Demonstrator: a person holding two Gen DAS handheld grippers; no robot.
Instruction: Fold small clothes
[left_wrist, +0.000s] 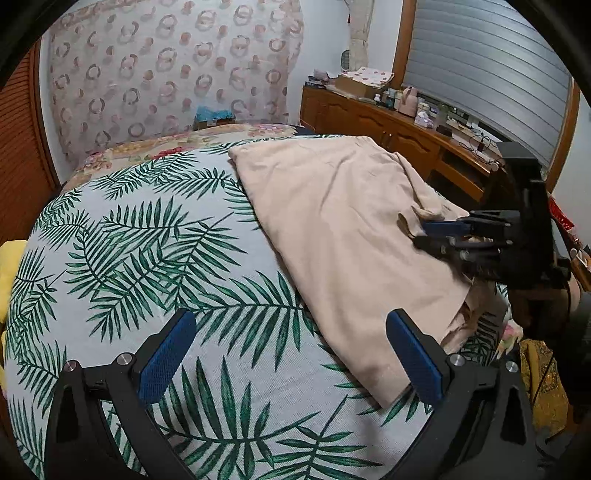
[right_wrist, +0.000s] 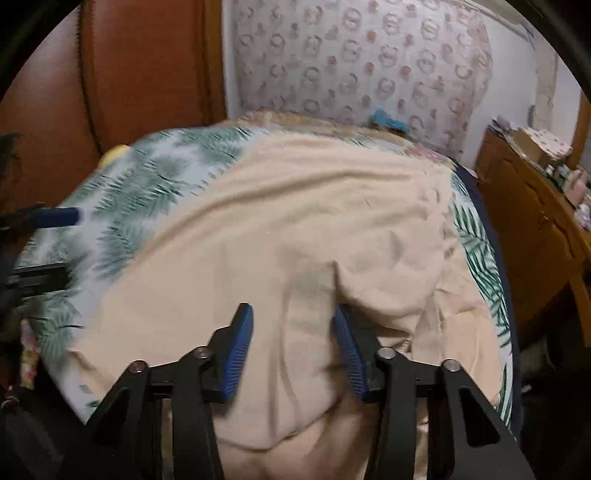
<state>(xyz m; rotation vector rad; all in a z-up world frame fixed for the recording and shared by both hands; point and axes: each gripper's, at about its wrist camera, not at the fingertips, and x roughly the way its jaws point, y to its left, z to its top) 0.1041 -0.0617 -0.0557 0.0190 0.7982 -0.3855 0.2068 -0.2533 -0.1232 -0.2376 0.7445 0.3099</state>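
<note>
Palm-print bedspread (left_wrist: 147, 258) under beige garment (left_wrist: 332, 229)

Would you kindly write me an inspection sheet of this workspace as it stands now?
Surface: bed with palm-leaf cover, mostly bare on the left.
Job's things: beige garment spread flat, layered at the near right edge.
Clutter: yellow item at the bed's left edge.
Grippers: left claw open over the cover, holding nothing; right claw pinching a raised fold of the garment.
Cables: some on the wooden sideboard.
Surroundings: patterned headboard cloth, window blind.
</note>
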